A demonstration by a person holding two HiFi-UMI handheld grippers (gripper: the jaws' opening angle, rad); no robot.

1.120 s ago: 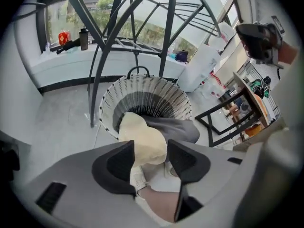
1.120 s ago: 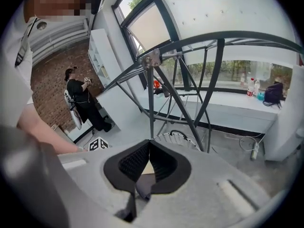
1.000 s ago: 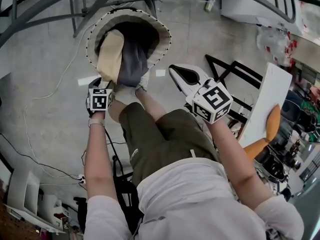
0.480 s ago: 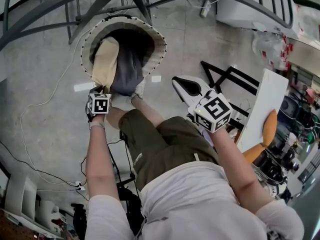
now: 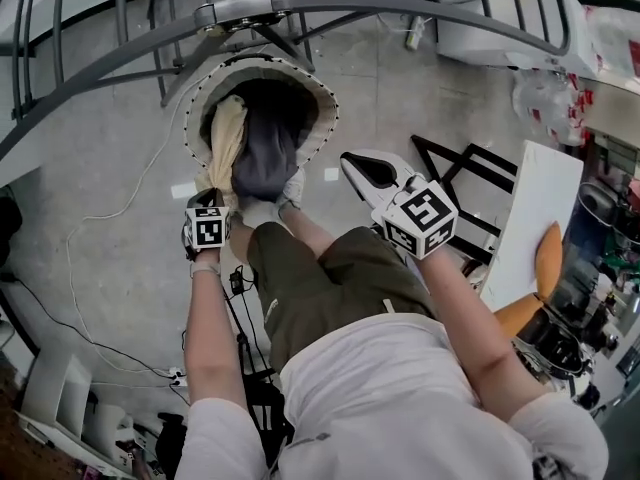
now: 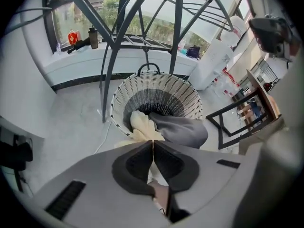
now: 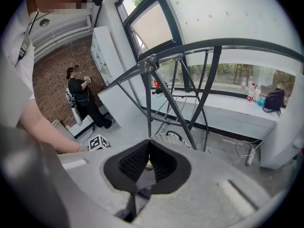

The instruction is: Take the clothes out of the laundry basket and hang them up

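A woven laundry basket (image 5: 322,86) stands on the floor under a grey rack. It holds a cream garment (image 5: 226,133) and a grey garment (image 5: 266,154) that drapes over the near rim. My left gripper (image 5: 214,196) is at the near left rim. Its jaws have just closed, and they are shut on a fold of the cream garment (image 6: 141,125). In the left gripper view the tips (image 6: 153,141) meet with cream cloth pinched between them, above the basket (image 6: 186,97) and the grey garment (image 6: 184,130). My right gripper (image 5: 347,156) hovers right of the basket, shut and empty (image 7: 148,142).
Curved grey rack bars (image 5: 300,3) arch over the basket. A black metal frame (image 5: 470,158) and a white board (image 5: 535,218) stand at the right. Cables (image 5: 100,218) trail across the floor at the left. A person in black (image 7: 80,96) stands by the far brick wall.
The left gripper's jaws went from open to shut on the cream garment and rose a little. The cream cloth is now drawn into a narrower bunch. The right gripper rose slightly.
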